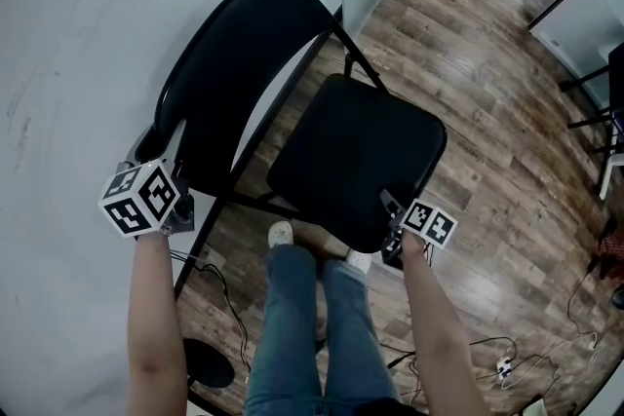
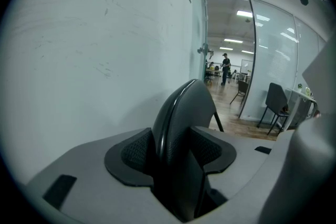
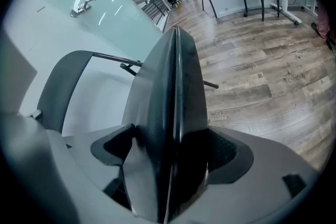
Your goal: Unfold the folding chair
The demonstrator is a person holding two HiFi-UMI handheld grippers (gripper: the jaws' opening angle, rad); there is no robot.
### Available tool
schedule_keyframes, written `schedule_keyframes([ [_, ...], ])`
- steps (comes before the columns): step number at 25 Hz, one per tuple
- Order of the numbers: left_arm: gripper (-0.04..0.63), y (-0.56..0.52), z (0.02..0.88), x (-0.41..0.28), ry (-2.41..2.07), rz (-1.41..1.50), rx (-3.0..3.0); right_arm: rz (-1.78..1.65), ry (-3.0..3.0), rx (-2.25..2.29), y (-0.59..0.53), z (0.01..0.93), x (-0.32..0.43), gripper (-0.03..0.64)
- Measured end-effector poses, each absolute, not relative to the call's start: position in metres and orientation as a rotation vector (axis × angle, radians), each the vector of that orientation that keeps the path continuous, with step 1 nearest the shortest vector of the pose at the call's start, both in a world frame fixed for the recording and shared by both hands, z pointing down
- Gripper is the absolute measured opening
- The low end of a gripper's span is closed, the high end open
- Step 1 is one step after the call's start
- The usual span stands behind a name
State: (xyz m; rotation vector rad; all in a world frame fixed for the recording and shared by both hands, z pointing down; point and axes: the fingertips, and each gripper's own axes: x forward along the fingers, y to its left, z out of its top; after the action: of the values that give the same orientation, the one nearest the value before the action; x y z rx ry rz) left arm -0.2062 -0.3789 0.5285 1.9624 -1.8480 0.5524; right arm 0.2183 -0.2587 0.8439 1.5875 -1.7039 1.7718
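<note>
Head view: a black metal-framed folding chair (image 1: 244, 63) fills the centre, standing against a pale wall (image 1: 78, 34) on brown wood-plank flooring (image 1: 468, 63), with its padded seat (image 1: 356, 156) swung partly down. The left gripper (image 1: 159, 148) is at the lower left, the right gripper (image 1: 392, 206) at the lower right.

Left gripper view: the jaws are clenched on the curved backrest (image 2: 184, 113) rim, at centre frame.

Right gripper view: the jaws are grasping the seat's edge, which rises through the middle.
</note>
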Motion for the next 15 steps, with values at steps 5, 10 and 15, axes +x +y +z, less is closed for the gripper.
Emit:
schedule_keyframes([
  [5, 0.212, -0.377, 0.542, -0.201, -1.844, 0.543, 1.953, 1.825, -1.745, 1.551, -0.252, 0.863, 0.231, 0.426],
  [10, 0.212, -0.373, 0.553, -0.198, -1.825, 0.529, 1.942, 1.836, -1.739, 1.55, -0.245, 0.881, 0.243, 0.453],
  [15, 0.214, -0.371, 0.564, -0.188, -1.831, 0.521, 1.945, 1.86, -1.737, 1.537, -0.24, 0.901, 0.257, 0.463],
])
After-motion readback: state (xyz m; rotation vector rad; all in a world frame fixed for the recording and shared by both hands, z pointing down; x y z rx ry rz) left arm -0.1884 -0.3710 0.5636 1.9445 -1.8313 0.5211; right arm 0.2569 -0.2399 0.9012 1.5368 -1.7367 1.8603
